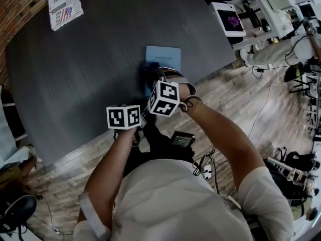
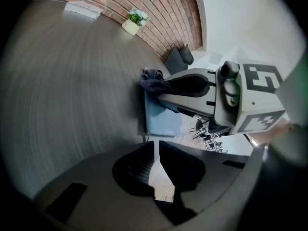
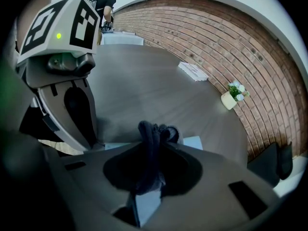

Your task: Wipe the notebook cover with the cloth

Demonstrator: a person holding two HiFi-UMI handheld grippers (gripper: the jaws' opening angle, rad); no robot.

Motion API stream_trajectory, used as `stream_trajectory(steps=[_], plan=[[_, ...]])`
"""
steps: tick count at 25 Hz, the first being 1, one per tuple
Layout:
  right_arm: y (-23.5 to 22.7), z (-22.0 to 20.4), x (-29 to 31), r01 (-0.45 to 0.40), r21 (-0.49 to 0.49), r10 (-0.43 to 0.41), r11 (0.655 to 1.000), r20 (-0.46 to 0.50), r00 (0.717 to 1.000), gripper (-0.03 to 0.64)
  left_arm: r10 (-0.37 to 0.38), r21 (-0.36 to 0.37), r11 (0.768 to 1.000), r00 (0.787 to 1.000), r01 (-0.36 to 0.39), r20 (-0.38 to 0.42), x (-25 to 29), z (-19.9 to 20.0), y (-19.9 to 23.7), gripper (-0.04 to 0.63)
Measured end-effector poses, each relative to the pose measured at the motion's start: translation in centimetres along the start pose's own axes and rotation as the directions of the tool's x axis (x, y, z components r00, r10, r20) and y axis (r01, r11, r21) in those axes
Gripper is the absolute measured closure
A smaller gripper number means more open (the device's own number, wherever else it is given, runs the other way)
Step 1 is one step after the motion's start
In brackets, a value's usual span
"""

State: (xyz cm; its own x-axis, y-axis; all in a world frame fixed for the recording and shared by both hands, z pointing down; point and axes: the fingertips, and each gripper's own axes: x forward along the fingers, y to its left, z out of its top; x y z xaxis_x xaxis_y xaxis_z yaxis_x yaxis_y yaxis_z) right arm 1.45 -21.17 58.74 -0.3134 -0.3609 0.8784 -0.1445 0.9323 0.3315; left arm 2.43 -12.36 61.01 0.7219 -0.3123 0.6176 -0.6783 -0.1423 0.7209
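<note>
Pale short-sleeved shirt [image 1: 165,205] fills the head view from 5 to 7 o'clock, with a hem showing on each upper arm. A thin dark band [image 1: 193,102] loops the right wrist, just right of centre. At the waist there's a black box [image 1: 182,139], and white cables [image 1: 204,170] spill out of it toward 4 o'clock.

Now the tools. The left claw [image 2: 156,150] has a grey moulded shell with black ribbed pads inside. The right claw [image 3: 153,150] has the same grey shell, with a dark slot at 4 o'clock. Each carries a white cube with black square markers: left cube [image 1: 124,117], right cube [image 1: 164,98]. A green light [image 3: 58,35] glows on the left one, at 10 o'clock in the right gripper view.
</note>
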Motion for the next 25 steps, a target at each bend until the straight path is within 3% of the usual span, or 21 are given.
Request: stream_trajectory(steps=[10, 25], plan=[[3.4, -0.2, -1.5, -0.034, 0.039, 0.034, 0.999, 0.008, 0.999, 0.531, -0.075, -0.013, 0.997, 0.997, 0.075, 0.003, -1.7, -1.9, -0.9, 0.555], [8.9, -0.5, -3.8, -0.112, 0.116, 0.109, 0.987, 0.031, 0.994, 0.531, -0.103, 0.012, 0.995, 0.994, 0.104, -0.033, -4.3, -5.2, -1.1, 0.555]])
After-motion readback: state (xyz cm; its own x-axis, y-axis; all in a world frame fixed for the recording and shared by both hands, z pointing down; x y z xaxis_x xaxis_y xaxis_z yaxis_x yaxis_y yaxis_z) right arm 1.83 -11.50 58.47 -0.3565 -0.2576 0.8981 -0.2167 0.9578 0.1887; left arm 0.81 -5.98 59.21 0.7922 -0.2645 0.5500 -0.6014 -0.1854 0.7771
